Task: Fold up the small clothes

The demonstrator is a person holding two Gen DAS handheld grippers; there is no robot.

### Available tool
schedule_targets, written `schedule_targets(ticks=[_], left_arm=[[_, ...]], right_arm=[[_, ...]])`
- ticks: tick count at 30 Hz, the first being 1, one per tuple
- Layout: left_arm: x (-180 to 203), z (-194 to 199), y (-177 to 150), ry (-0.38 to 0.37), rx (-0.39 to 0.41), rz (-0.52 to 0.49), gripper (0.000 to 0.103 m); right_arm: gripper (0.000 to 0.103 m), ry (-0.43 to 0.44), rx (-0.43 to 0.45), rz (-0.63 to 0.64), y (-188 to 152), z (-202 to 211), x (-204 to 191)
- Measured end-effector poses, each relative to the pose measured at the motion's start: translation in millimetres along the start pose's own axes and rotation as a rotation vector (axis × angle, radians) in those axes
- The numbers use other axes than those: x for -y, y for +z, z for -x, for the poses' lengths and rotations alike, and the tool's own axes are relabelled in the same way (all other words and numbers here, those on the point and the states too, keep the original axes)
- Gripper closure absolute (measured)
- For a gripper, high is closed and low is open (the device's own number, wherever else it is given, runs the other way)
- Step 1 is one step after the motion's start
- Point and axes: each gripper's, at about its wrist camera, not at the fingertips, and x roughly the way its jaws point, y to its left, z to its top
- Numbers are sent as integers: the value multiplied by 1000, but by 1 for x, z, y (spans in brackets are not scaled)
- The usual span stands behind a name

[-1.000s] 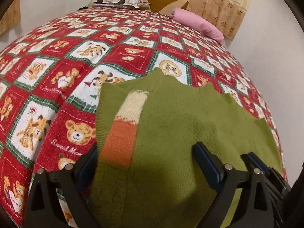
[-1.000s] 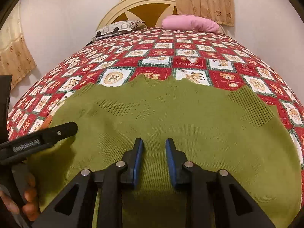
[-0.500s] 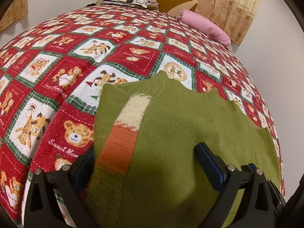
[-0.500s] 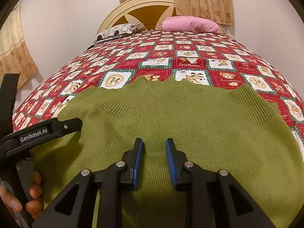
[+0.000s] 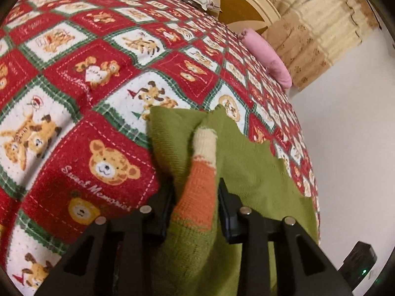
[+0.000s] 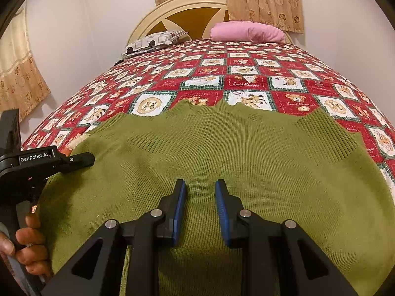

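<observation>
**Sleeve pinched at the left, sweater flat under the right**

The bed (image 6: 246, 69) filled both views, covered by a quilt (image 5: 81, 113) of red and white squares with green plaid borders and printed bears; the cloth looked soft and slightly napped. A cream headboard (image 6: 182, 7) with a star cut-out stood at the far end, patterned tan curtains (image 6: 264, 0) hung behind it, and a pink pillow (image 6: 246, 31) lay below them, with a grey-and-white printed cushion (image 6: 153, 41) to its left.

The sweater (image 6: 222, 153), a fine olive-green knit with ribbed bands near its far edge, lay spread flat on the near part of the quilt, its far hem jagged against the squares. It ran under and around both tools.

The sleeve (image 5: 202, 172) was folded in over the sweater's left side, a tube of green knit turning to an orange band and ending in a cream ribbed cuff.

The left gripper (image 5: 196, 192) pinched that sleeve at the orange band, its black jaws pressed against either side of the cloth. In the right wrist view its black body, marked GenRobot.AI, sat at the sweater's left edge, held by the left hand (image 6: 27, 244).

The right gripper (image 6: 200, 192) hovered low over the middle of the sweater, its blue-padded jaws slightly apart with bare knit showing between them, gripping nothing.
</observation>
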Motion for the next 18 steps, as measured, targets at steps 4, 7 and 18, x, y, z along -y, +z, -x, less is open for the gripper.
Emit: schedule_targets(ticks=[4,7,18], left_arm=[[-3,-3,4,-31,6,58,63],[6,-3,2,27,23,11,72],[74,17,-20,188,192,-342,80]], right_arm=[[77,7,2,-6,1,0,0],[77,6,2,-6,1,0,0],[77,23,7,-20,0,-1,3]])
